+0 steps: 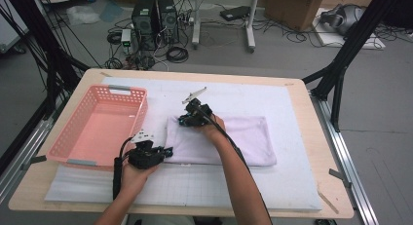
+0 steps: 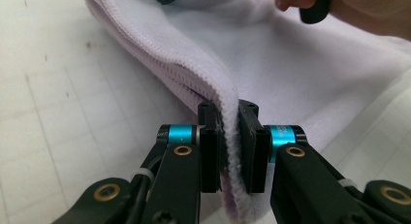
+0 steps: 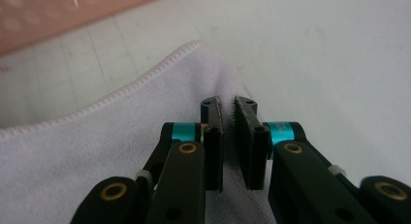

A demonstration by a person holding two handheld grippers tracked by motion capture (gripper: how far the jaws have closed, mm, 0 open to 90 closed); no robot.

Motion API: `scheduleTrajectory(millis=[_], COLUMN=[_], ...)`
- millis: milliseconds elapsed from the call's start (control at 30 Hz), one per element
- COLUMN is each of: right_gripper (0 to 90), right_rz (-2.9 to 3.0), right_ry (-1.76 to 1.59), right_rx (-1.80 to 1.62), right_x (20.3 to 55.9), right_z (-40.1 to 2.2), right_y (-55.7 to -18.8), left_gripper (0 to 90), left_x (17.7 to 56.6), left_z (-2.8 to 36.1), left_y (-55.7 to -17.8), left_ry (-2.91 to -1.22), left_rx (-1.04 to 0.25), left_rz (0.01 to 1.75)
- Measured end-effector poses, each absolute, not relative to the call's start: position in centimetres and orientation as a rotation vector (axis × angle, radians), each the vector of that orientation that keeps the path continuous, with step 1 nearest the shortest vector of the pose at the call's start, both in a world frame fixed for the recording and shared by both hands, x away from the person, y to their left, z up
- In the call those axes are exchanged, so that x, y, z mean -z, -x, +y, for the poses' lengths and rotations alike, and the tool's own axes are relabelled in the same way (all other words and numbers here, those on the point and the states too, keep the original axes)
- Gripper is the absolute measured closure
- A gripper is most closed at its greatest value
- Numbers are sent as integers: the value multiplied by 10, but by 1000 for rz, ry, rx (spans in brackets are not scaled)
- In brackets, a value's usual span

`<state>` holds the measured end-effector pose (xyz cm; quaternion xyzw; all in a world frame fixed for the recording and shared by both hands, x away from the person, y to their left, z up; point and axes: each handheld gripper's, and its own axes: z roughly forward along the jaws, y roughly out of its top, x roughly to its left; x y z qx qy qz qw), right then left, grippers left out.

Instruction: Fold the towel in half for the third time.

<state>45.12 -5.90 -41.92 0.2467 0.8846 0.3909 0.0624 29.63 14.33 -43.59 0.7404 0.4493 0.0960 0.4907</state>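
A folded lilac towel [image 1: 238, 137] lies on the white mat [image 1: 292, 181]. My left gripper [image 1: 168, 151] is at the towel's near left corner. In the left gripper view it [image 2: 229, 112] is shut on the towel's thick folded edge [image 2: 213, 73], which stands up between the pads. My right gripper [image 1: 184, 120] is at the towel's far left corner. In the right gripper view its jaws [image 3: 228, 107] stand almost together, pinching the top layer of the towel [image 3: 72, 161] just behind the stitched corner.
A pink plastic basket [image 1: 139, 119] stands on the mat left of the towel and is seen blurred in the right gripper view [image 3: 48, 15]. The wooden table [image 1: 304, 108] borders the mat. Computers, cables and boxes lie on the floor beyond.
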Motion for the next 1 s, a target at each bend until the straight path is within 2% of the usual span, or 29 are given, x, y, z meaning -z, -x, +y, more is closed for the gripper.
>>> scheduleTrajectory(millis=[300,633,1000], right_gripper=[822,822,823], right_rz=[2599,2520,2448], right_ry=[-761,-795,-847], right_rx=[-1295,-1373,-1413], right_x=[402,395,392], right_z=[-82,-127,-168], right_y=[-444,-438,-433], left_gripper=[799,798,794], left_x=[425,417,404], left_z=[137,113,62], left_y=[-298,-309,-320], left_ry=[-1752,-1750,-1819], left_rx=[-213,-165,-125], left_rz=[1025,943,856])
